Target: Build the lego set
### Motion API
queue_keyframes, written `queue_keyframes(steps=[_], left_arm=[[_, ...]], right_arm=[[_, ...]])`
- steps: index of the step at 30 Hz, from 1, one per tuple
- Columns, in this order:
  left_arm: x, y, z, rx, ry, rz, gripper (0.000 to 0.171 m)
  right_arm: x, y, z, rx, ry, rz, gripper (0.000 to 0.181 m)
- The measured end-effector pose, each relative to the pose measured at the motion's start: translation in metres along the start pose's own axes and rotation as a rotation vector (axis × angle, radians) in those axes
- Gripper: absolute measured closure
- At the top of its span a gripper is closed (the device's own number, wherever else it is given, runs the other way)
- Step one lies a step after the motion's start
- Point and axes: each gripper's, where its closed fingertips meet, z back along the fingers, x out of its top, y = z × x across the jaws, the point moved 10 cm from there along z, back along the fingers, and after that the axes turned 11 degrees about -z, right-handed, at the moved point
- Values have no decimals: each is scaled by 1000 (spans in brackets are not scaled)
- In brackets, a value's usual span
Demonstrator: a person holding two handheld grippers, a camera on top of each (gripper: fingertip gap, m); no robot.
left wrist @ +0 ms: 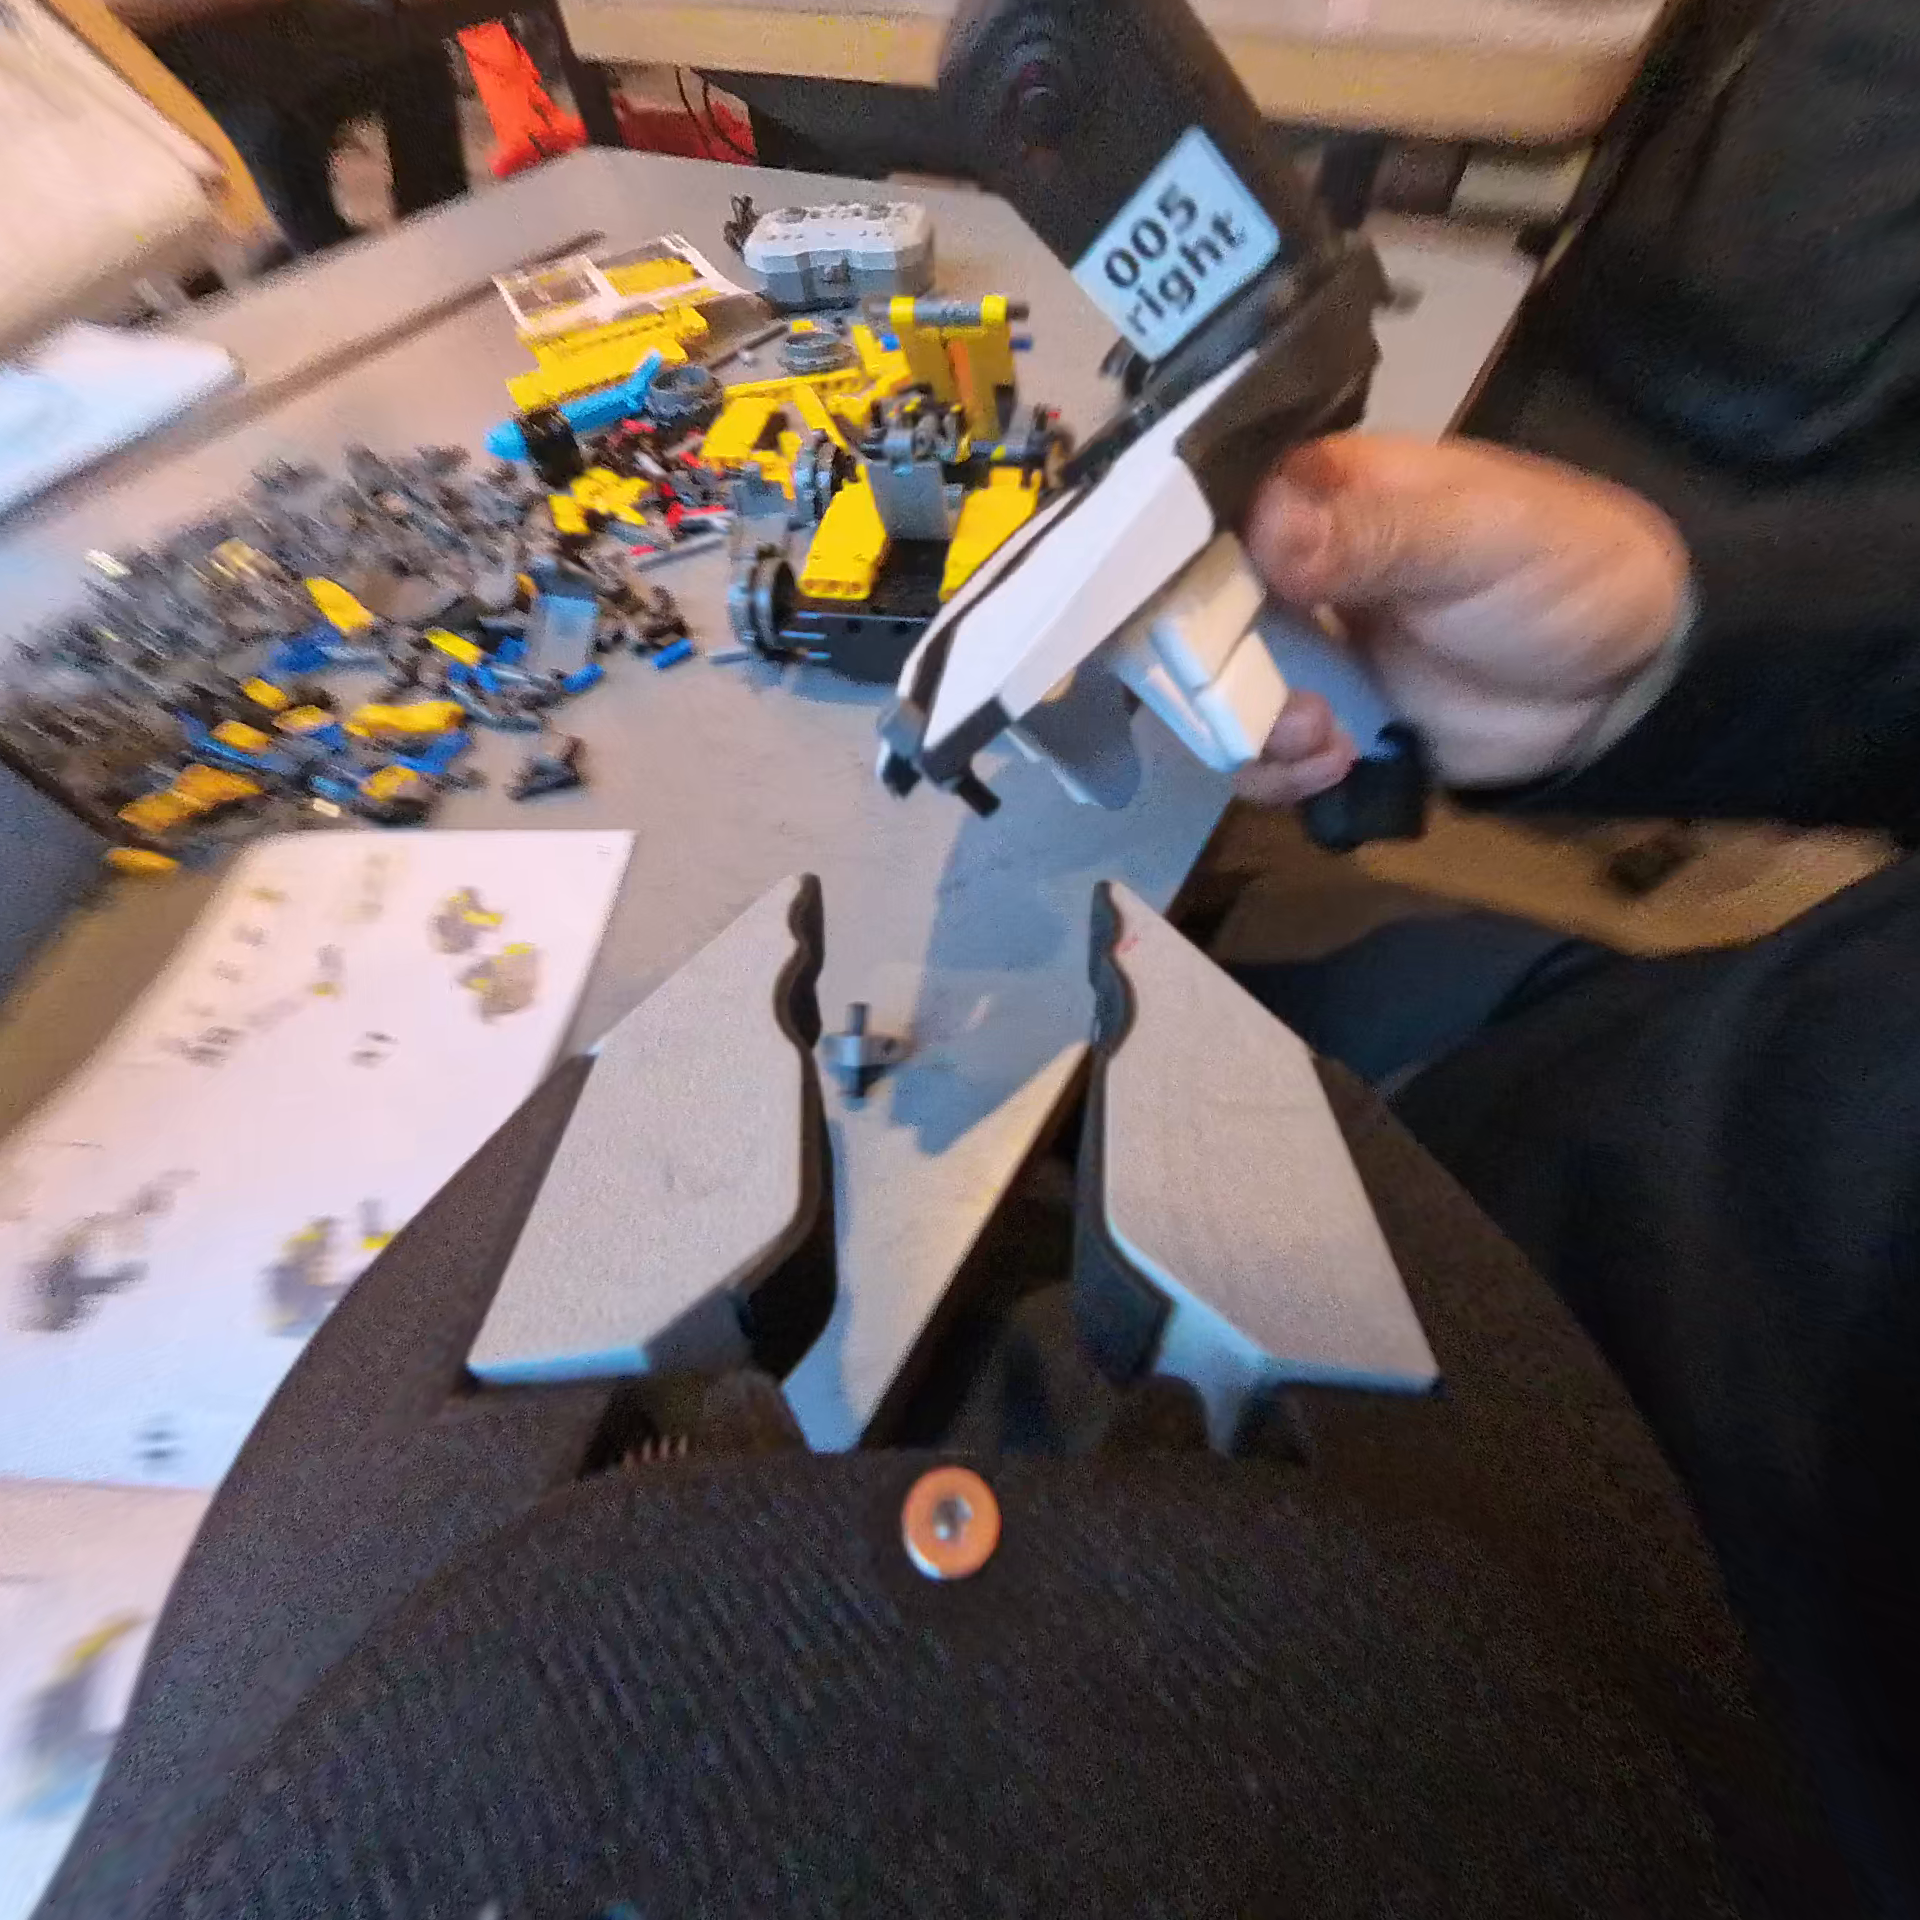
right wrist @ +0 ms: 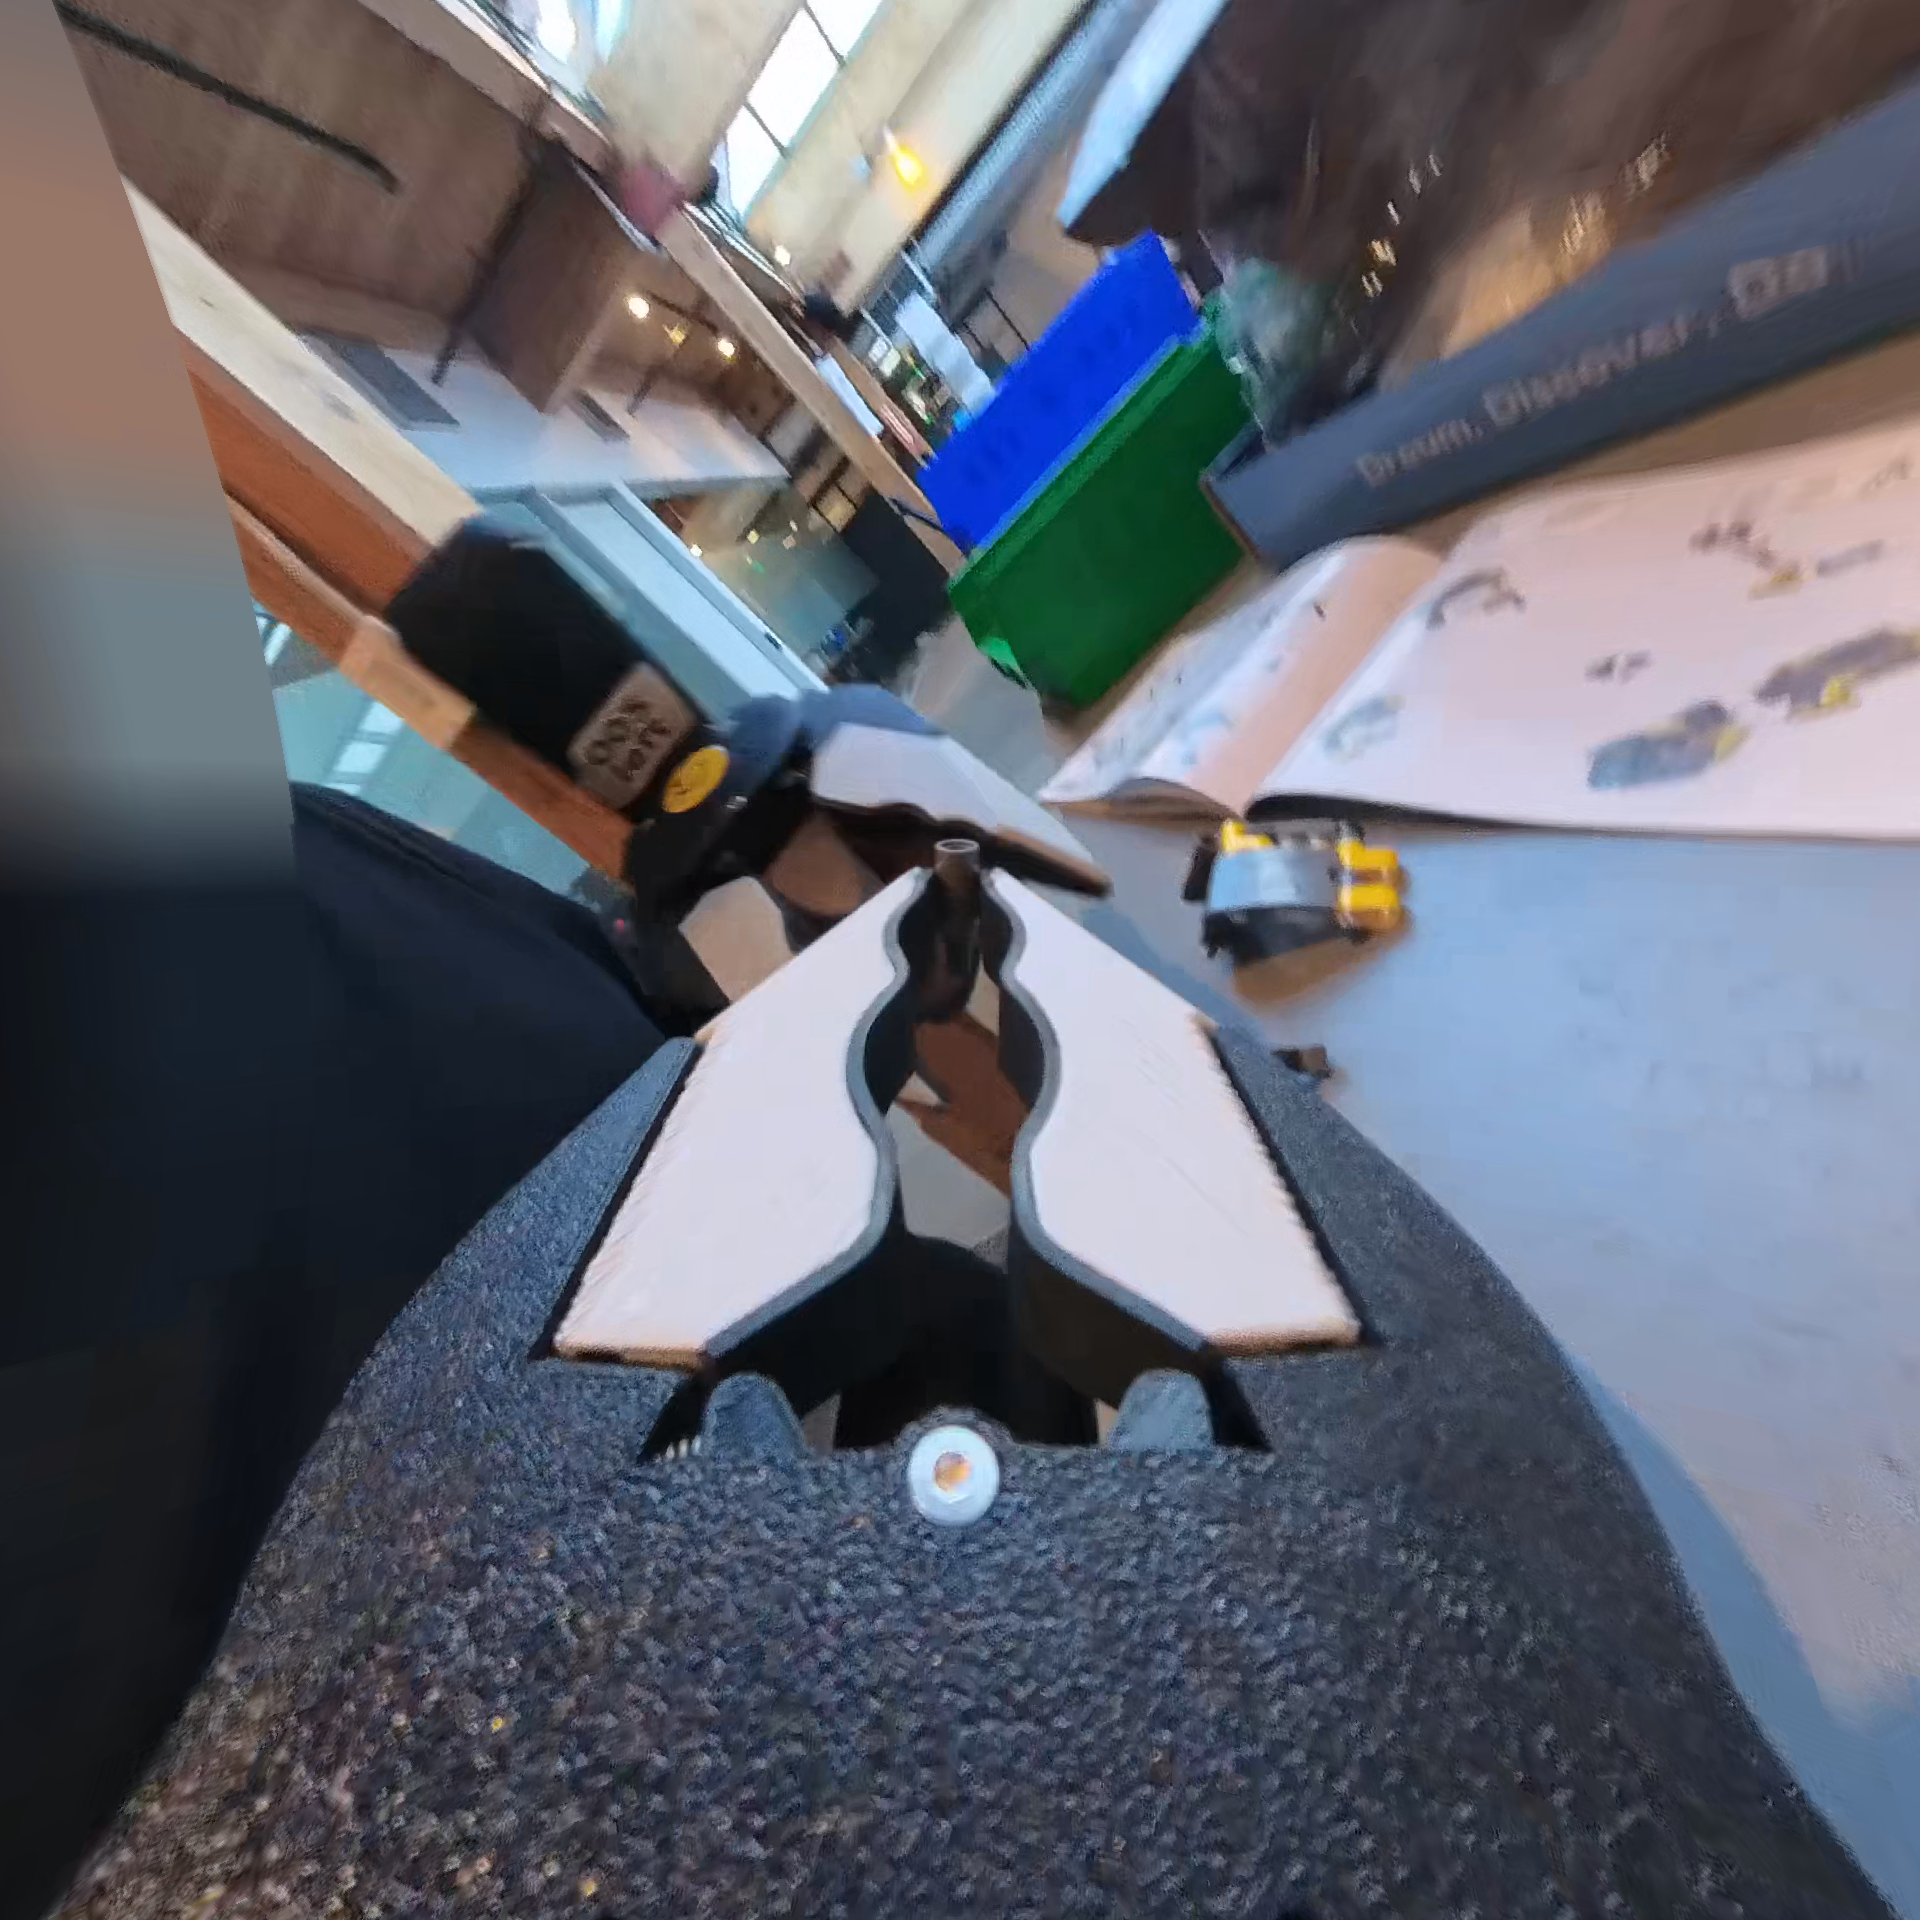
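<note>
While the left hand-held gripper (left wrist: 956, 997) hovers low over the grey worktop (left wrist: 727, 769), its fingers stand well apart and hold nothing; a small grey peg piece (left wrist: 860, 1051) lies on the worktop between them, untouched as far as I can tell. The right hand-held gripper (right wrist: 954, 894) is raised off the worktop and tilted, its fingers drawn together on a small dark pin (right wrist: 956, 883) that pokes out at the tips. A hand (left wrist: 1455, 613) grips its handle.

Farther back sits a part-built yellow model (left wrist: 894, 499), with a spread of loose blue, yellow and dark parts (left wrist: 301, 665) to its left and a grey box-like unit (left wrist: 836, 241) behind. An open booklet (left wrist: 312, 1039) lies just beside the left gripper. In the right wrist view a small yellow-and-grey sub-assembly (right wrist: 1299, 883) rests on the worktop near the booklet.

Judging from this, the build looks partly done: one chunk is assembled, one pin is picked up, and most loose parts remain unused.
</note>
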Motion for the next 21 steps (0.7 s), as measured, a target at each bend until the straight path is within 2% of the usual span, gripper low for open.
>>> queue_keyframes(steps=[2,3,5,10,13,21], left_arm=[[2,-1,0,-82,-58,143,126],[3,-2,1,-105,-87,170,134],[1,-3,2,-93,-116,178,146],[0,-11,0,-100,-169,211,155],[-3,-12,3,-100,-211,230,167],[-13,-8,4,-118,-225,268,171]], right_arm=[[2,10,1,33,-21,66,175],[2,13,0,27,-26,104,174],[1,18,-1,14,-31,170,174],[-5,20,-8,13,-18,230,174],[-9,22,-12,13,-14,263,174],[-12,17,-17,1,1,292,174]])
